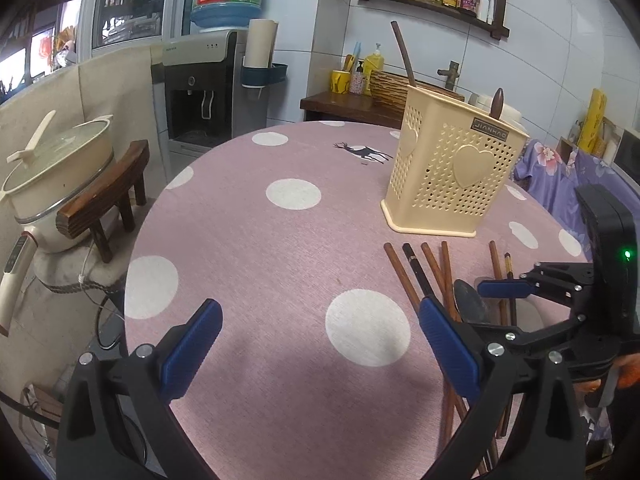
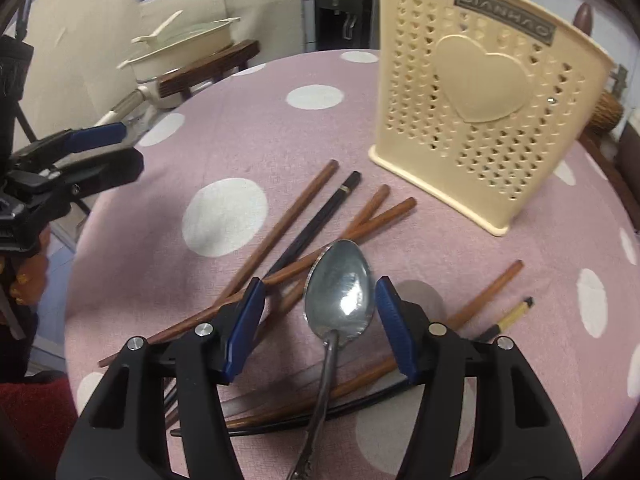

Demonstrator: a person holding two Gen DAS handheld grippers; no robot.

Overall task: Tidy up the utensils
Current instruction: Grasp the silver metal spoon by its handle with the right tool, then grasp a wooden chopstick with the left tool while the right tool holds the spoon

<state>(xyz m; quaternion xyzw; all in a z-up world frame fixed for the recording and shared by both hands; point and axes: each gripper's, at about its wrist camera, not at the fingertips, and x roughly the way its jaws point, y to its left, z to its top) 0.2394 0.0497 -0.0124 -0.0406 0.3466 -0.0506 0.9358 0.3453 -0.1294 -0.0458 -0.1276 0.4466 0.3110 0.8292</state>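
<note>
So, going left to right: off the left edge of the round surface (image 1: 256, 248), with its pink polka-dot cloth, a cream pot (image 1: 60, 160) sits on a dark wooden stool (image 1: 108, 200), and a water dispenser (image 1: 200, 80) stands further back. The left gripper (image 1: 320, 344) hangs over a bare stretch of the cloth, fingers (image 1: 192, 344) spread wide with nothing between them.

Next comes the pile of utensils near the front edge: several brown wooden chopsticks (image 2: 288, 220) fanned out and crossing each other, with a black chopstick (image 2: 320, 216) among them. A metal spoon (image 2: 340, 288) lies on top of the pile, bowl facing up and pointing toward the holder. The right gripper (image 2: 318, 320) is right down over it, one finger on each side of the spoon bowl. Its fingers (image 2: 244, 324) are partly apart and don't look like they're pressing on the spoon yet. One more brown chopstick (image 2: 488, 292) and a short yellowish-tipped stick (image 2: 508, 316) lie just right of that gripper.

Further right and back, the cream heart-pattern utensil holder (image 2: 480, 120) stands upright on the surface, with a dark handle (image 1: 497, 100) poking out of its top.
</note>
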